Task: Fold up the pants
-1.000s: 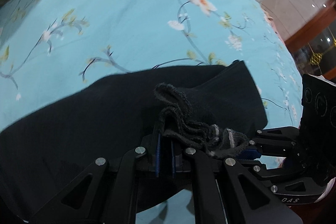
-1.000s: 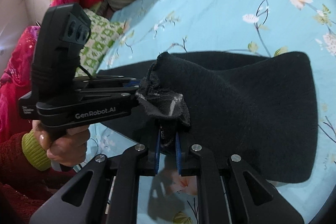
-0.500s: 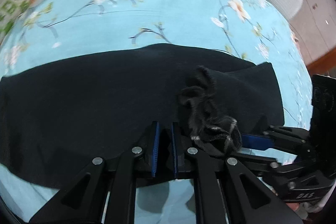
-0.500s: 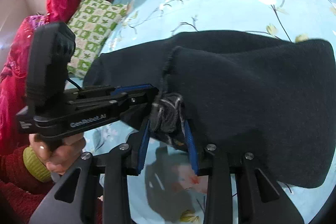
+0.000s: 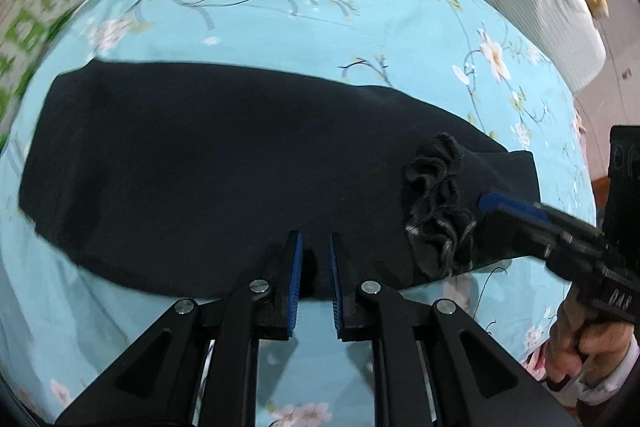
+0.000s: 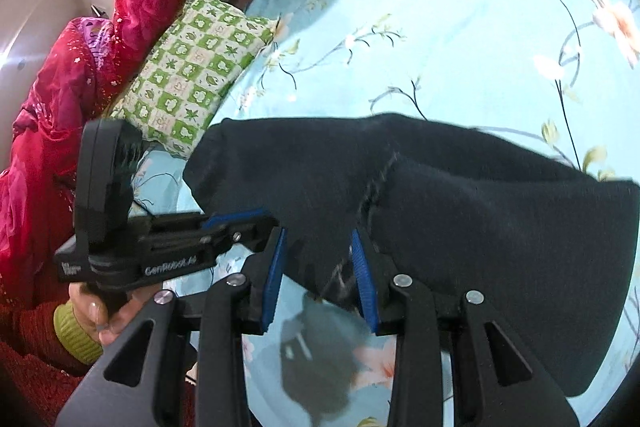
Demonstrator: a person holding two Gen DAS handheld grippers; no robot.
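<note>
One pair of black pants (image 5: 224,163) lies folded flat on the flowered blue bed sheet (image 5: 360,39); two grippers hover at its near edge, the left gripper (image 5: 314,263) with its fingers opening a narrow gap, no cloth pinched between them; the right gripper (image 6: 318,263) stands with fingers parted, the bunched hem loose between the pads. The left view alone shows the ruffled hem (image 5: 440,211); the right view alone shows one green checked pillow (image 6: 192,67) and one red quilt (image 6: 80,67).
</note>
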